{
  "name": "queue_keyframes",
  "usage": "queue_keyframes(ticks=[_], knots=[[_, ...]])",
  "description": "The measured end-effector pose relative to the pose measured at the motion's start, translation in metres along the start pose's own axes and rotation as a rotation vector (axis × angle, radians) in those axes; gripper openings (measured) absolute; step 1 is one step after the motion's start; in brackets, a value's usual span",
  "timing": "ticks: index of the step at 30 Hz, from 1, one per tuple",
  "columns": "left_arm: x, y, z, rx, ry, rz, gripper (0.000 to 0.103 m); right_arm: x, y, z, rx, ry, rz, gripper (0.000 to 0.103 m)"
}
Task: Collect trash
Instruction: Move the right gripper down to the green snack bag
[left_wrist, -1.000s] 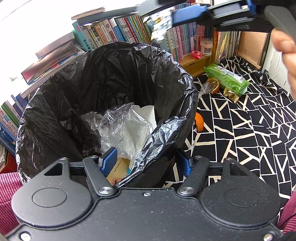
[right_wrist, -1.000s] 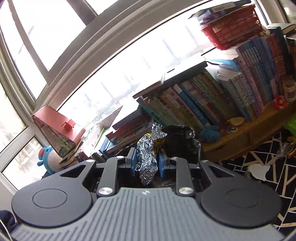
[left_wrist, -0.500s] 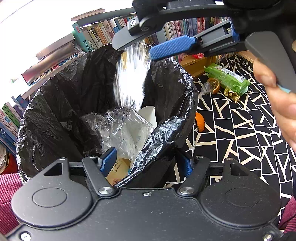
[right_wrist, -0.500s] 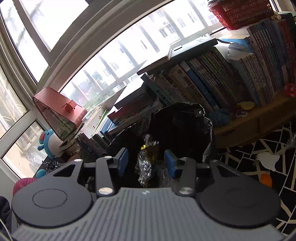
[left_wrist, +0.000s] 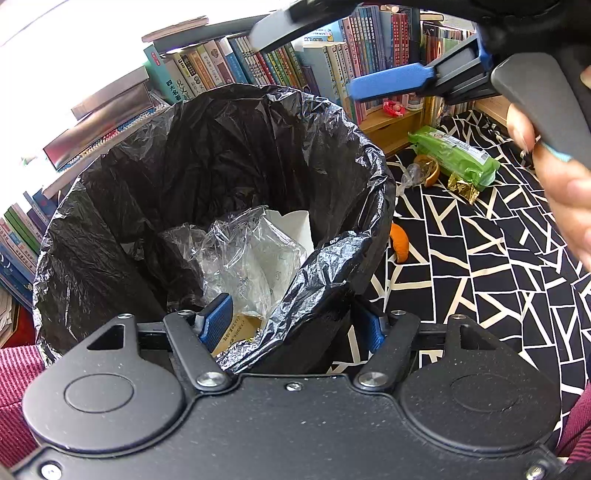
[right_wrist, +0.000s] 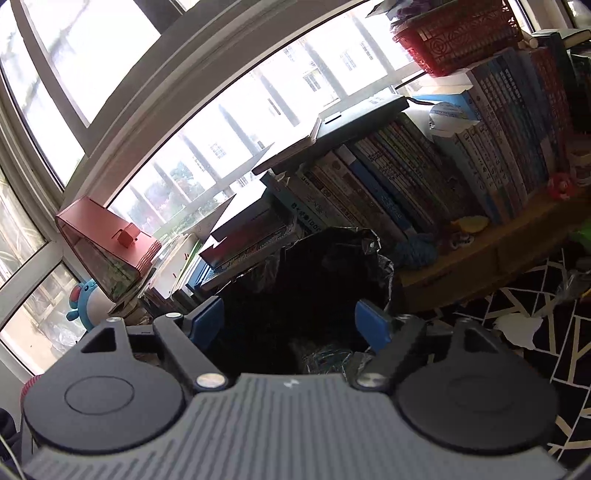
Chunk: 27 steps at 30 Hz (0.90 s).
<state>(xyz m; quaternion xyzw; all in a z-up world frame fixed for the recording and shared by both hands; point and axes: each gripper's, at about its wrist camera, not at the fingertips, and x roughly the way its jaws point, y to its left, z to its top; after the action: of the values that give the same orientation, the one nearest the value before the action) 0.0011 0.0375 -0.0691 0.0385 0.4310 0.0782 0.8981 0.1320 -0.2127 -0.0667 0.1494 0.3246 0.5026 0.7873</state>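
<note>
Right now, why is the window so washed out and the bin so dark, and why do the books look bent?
Right wrist view: backlight blows out the window, so the black bin bag sinks into shadow. Both views: fisheye lenses bow the books and window frame. Left wrist view: the upper-left corner is overexposed.

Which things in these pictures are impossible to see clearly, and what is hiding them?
- Bin bottom, left wrist view: clear plastic and white paper cover it.
- Near rim of the black bin bag, left wrist view: the left gripper body cuts it off.
- Bin inside, right wrist view: too dark behind the right gripper.
- Orange peel, left wrist view: partly behind the bag.
</note>
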Motion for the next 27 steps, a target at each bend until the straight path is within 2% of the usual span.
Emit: queue_keyframes(ticks=[8, 14, 17, 23, 27], knots=[[0.0, 0.0, 0.0, 0.0, 0.0, 0.0, 0.068, -0.016, -0.031, 0.011, 0.048, -0.091, -0.138, 0.097], [0.0, 0.0, 0.0, 0.0, 0.0, 0.0, 0.068, -0.024, -0.072, 0.014, 0.102, -0.152, -0.308, 0.1], [0.0, 0.0, 0.0, 0.0, 0.0, 0.0, 0.068, -0.028, -0.101, 0.014, 0.135, -0.181, -0.432, 0.1], [0.0, 0.0, 0.0, 0.001, 0.0, -0.001, 0.068, -0.037, -0.167, 0.014, 0.294, -0.216, -0.607, 0.1], [0.0, -0.001, 0.0, 0.002, -0.001, 0.0, 0.068, -0.038, -0.202, 0.009, 0.362, -0.204, -0.717, 0.1]])
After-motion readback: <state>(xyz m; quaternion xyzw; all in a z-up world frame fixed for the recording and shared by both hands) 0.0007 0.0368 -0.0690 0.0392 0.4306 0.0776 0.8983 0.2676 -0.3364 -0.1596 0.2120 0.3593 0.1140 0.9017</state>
